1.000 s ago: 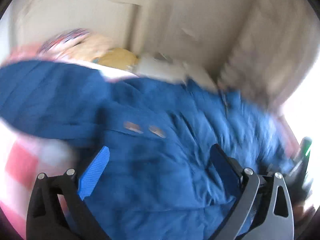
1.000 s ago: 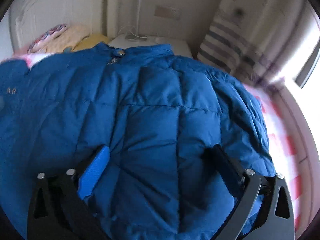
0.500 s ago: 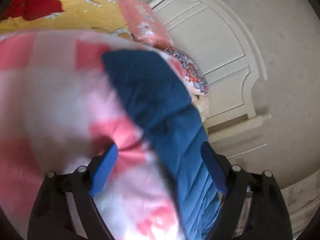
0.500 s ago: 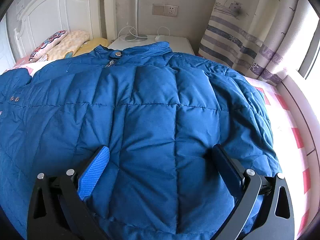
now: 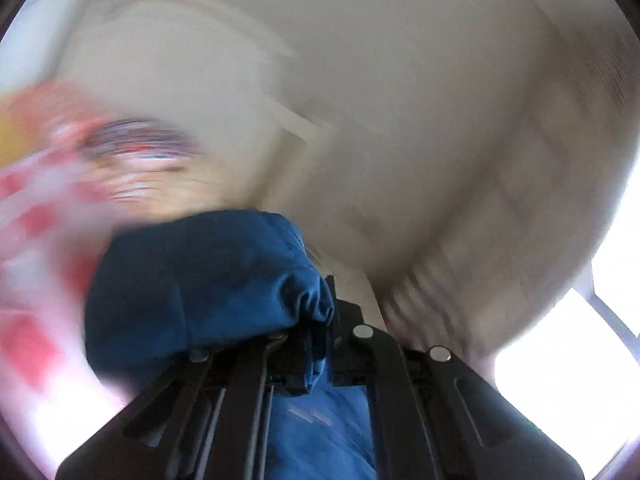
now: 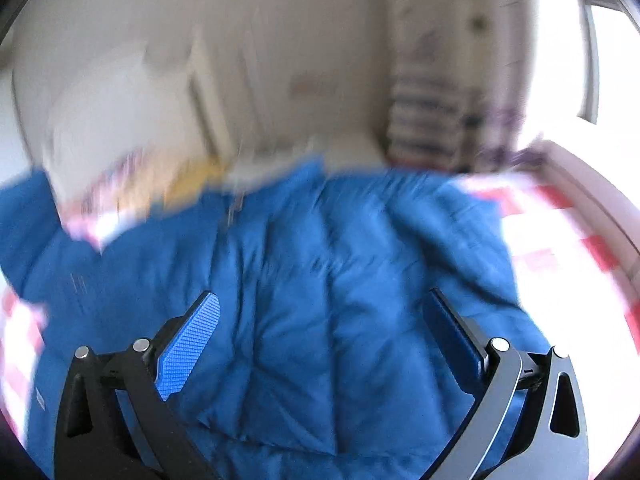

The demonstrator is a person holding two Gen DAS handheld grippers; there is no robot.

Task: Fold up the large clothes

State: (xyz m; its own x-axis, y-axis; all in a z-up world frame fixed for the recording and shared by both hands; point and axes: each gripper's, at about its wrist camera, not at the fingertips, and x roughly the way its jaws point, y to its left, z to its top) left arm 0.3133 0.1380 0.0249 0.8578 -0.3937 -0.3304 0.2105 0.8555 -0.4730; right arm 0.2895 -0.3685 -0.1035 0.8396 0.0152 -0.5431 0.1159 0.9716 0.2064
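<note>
A large blue quilted jacket [image 6: 320, 280] lies spread on a bed with a pink and white checked cover [image 6: 560, 240]. My right gripper [image 6: 320, 344] is open just above the jacket's middle, with nothing between its fingers. My left gripper [image 5: 316, 344] is shut on a bunched fold of the blue jacket [image 5: 208, 280], which bulges above and left of the closed fingers. The left wrist view is blurred by motion and points up at the headboard and wall.
A white headboard [image 5: 192, 80] and patterned pillows [image 5: 132, 152] stand at the bed's far end. A white nightstand [image 6: 288, 152], a striped curtain [image 6: 432, 128] and a bright window [image 5: 580, 340] are to the right.
My left gripper was open over the bed cover and jacket sleeve; now it is shut on a fold of the jacket and lifted. My right gripper stays open and has shifted slightly.
</note>
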